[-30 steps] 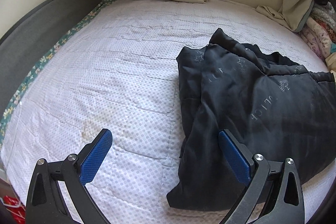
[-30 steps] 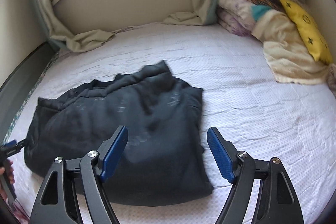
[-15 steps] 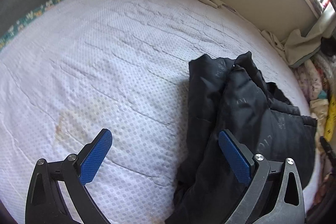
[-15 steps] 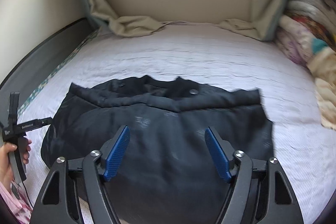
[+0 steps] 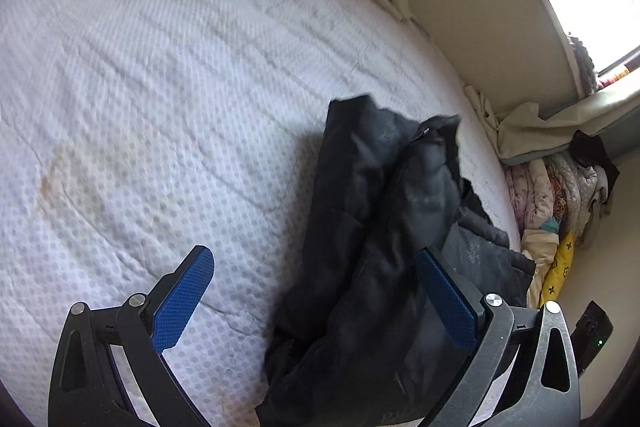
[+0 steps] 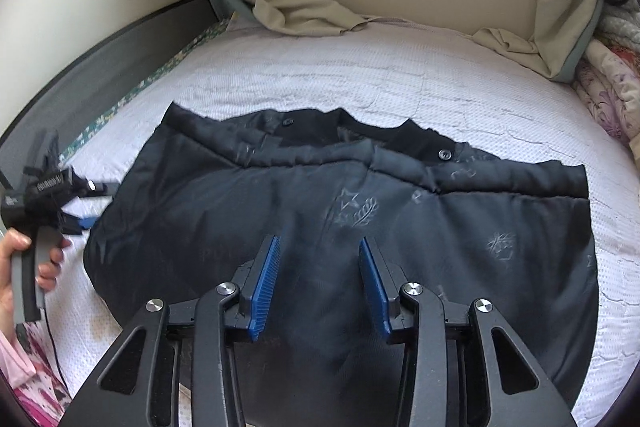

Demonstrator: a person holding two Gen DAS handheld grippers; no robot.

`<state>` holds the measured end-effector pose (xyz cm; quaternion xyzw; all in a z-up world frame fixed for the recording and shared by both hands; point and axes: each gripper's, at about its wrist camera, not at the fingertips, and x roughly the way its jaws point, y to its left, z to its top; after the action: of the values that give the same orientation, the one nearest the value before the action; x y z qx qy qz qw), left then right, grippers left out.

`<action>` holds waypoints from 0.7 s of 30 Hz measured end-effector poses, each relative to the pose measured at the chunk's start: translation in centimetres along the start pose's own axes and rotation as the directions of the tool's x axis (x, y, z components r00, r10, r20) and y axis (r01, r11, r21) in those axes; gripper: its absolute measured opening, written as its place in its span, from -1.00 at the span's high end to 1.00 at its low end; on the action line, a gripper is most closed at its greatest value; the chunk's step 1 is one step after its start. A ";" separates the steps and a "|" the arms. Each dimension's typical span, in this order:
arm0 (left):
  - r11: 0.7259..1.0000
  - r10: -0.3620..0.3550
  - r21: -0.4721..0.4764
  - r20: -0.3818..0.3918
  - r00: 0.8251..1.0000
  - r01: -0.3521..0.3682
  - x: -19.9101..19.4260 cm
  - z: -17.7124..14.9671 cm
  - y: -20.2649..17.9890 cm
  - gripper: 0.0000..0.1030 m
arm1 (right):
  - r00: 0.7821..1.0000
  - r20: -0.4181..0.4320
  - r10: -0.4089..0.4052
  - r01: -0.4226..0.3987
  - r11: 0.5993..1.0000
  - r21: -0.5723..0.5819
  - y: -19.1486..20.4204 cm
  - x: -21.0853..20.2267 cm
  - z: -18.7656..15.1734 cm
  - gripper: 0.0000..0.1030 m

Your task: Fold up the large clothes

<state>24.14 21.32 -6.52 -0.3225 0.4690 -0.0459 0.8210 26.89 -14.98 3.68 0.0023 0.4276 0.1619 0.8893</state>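
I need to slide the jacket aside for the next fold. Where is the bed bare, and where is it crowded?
Bare mattress lies left of the black jacket, out to the grey side rail. A clear strip runs between the jacket's collar and the beige curtains. Crowded: the bedding pile on the right edge.

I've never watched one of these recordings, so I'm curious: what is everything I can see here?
jacket: one, black, spread flat on the bed
bed cover: one, white, dotted, under the jacket
curtains: two, beige, ends lying on the bed by the wall
bedding pile: one, mixed colours, far corner
cushion: one, yellow, below that pile
left gripper: black, blue pads, open
right gripper: black, blue pads, open above the jacket
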 end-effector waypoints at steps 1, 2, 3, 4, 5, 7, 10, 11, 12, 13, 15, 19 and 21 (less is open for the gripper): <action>1.000 -0.023 0.016 -0.002 1.000 0.023 -0.1 0.0 -0.4 -1.00 | 1.000 -0.007 -0.002 0.002 1.000 0.004 -0.1 0.3 -0.1 0.26; 0.999 -0.040 0.030 -0.016 0.999 0.041 0.0 -0.1 -0.5 -1.00 | 1.000 -0.013 -0.003 0.003 1.000 0.007 -0.1 0.5 -0.2 0.26; 0.997 -0.058 0.047 -0.045 0.997 0.060 0.4 -0.3 -0.9 -1.00 | 1.000 -0.019 -0.002 0.003 1.000 0.012 -0.2 0.7 -0.3 0.26; 0.995 -0.067 0.065 -0.085 0.994 0.073 1.0 -0.6 -1.3 -1.00 | 1.000 -0.025 0.000 0.000 1.000 0.017 -0.3 0.8 -0.4 0.26; 0.995 -0.060 0.078 -0.119 0.991 0.069 1.8 -1.1 -1.6 -1.00 | 0.999 -0.033 0.002 -0.001 1.000 0.022 -0.5 1.1 -0.5 0.26; 0.996 -0.012 0.085 -0.157 0.987 0.025 3.2 -1.7 -1.8 -0.99 | 0.999 -0.041 0.000 0.001 1.000 0.028 -0.7 1.4 -0.7 0.26; 0.998 -0.049 0.024 -0.187 0.981 0.055 4.6 -2.0 -1.1 -0.99 | 0.999 -0.050 -0.008 0.009 1.000 0.022 -0.7 1.9 -1.0 0.26; 0.998 -0.065 0.012 -0.185 0.981 0.068 4.7 -1.9 -1.0 -0.99 | 0.999 -0.053 -0.008 0.009 1.000 0.024 -0.8 2.0 -1.1 0.26; 0.996 -0.082 0.005 -0.189 0.979 0.084 5.0 -1.7 -1.0 -0.99 | 0.998 -0.057 -0.006 0.008 1.000 0.029 -0.9 2.2 -1.2 0.26; 0.994 -0.105 0.001 -0.199 0.974 0.107 5.3 -1.6 -1.0 -0.99 | 0.998 -0.060 -0.004 0.006 0.999 0.034 -1.0 2.3 -1.2 0.26; 0.988 -0.154 -0.003 -0.213 0.965 0.157 5.9 -1.3 -1.2 -0.95 | 0.998 -0.065 0.002 0.001 0.999 0.046 -1.2 2.5 -1.3 0.26; 0.982 -0.176 0.022 -0.221 0.959 0.185 6.8 -1.5 -1.6 -0.70 | 0.998 -0.064 0.005 -0.001 0.998 0.060 -1.4 2.5 -1.5 0.26; 0.980 -0.187 0.024 -0.218 0.958 0.197 6.6 -1.5 -1.5 -0.46 | 0.998 -0.062 0.001 0.003 0.998 0.059 -1.2 2.4 -1.6 0.26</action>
<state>26.99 16.94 -11.08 -0.3407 0.5200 -0.1705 0.7645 27.46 -15.64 0.67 0.0234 0.4597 0.1488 0.8752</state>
